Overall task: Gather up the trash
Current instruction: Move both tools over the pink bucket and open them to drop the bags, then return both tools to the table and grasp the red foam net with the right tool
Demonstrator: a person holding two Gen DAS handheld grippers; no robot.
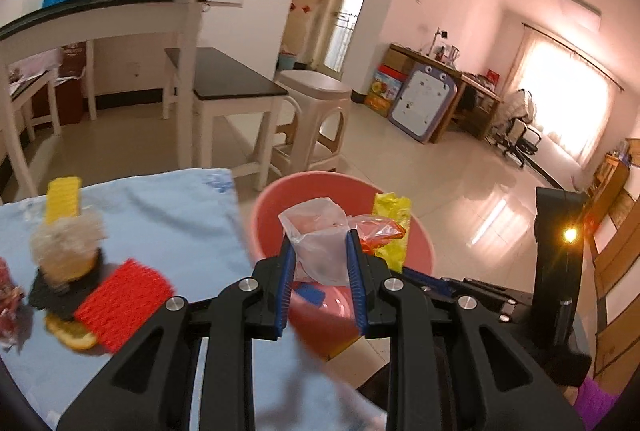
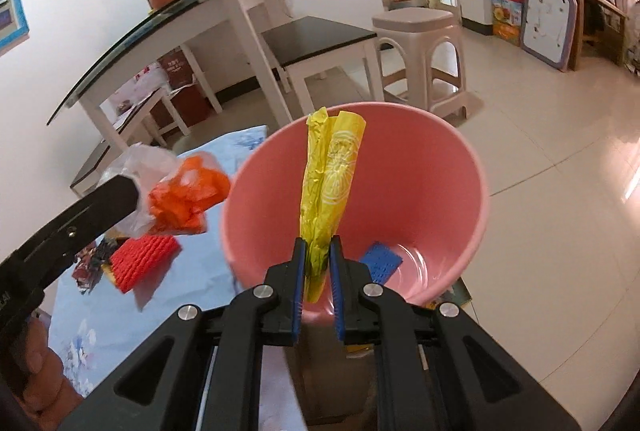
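A pink bucket (image 1: pixel 416 231) (image 2: pixel 440 167) stands off the table's right edge, with a blue foam piece (image 2: pixel 380 261) on its bottom. My left gripper (image 1: pixel 320 243) is shut on a clear plastic bag (image 1: pixel 316 231) with orange scraps, held over the bucket's near rim; it also shows in the right wrist view (image 2: pixel 180 195). My right gripper (image 2: pixel 319 251) is shut on a yellow wrapper (image 2: pixel 328 183) and holds it upright above the bucket's opening; the wrapper shows in the left wrist view (image 1: pixel 394 227).
On the blue tablecloth (image 1: pixel 168 215) lie a red foam net (image 1: pixel 120 307), orange peel (image 1: pixel 70 335), a black piece with white fluff (image 1: pixel 68 239), a yellow foam strip (image 1: pixel 62 199) and a red wrapper (image 1: pixel 8 303). A beige stool (image 1: pixel 316 119) and white tables stand behind.
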